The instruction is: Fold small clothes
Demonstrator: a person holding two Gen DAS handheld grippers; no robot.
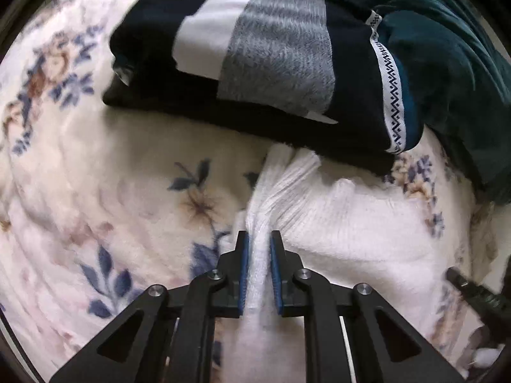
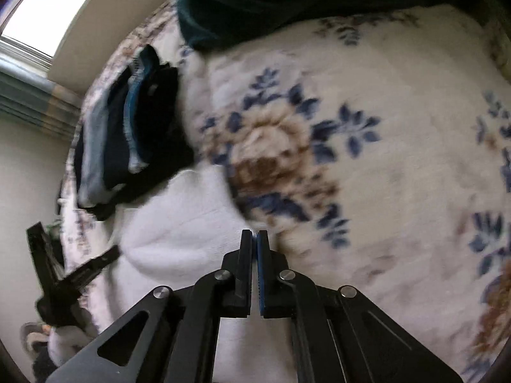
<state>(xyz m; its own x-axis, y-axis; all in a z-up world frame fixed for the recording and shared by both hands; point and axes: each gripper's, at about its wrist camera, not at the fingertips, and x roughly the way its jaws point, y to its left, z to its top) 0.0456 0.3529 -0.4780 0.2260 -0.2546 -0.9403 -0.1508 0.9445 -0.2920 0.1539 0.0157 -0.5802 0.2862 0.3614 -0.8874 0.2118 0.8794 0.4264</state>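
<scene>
White garment (image 1: 345,223): it is lying on the floral blanket (image 1: 95,191), just in front of the folded stack.
Left gripper (image 1: 259,239): your fingers are pinching a bunched ridge of the white cloth.
Right gripper (image 2: 254,234): your fingers are sitting clenched at the garment's edge; whether cloth is caught, you cannot tell.
Folded stack (image 1: 271,57): dark and grey clothes are resting beside a teal fabric (image 1: 447,63).

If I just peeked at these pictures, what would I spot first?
Probably the left gripper, low in the middle of its view, its jaws pinching a bunched ridge of the white garment on the flowery blanket. Just behind sits a folded stack of dark clothes with grey and white stripes. In the right view, the right gripper is shut at the white garment's edge.
</scene>
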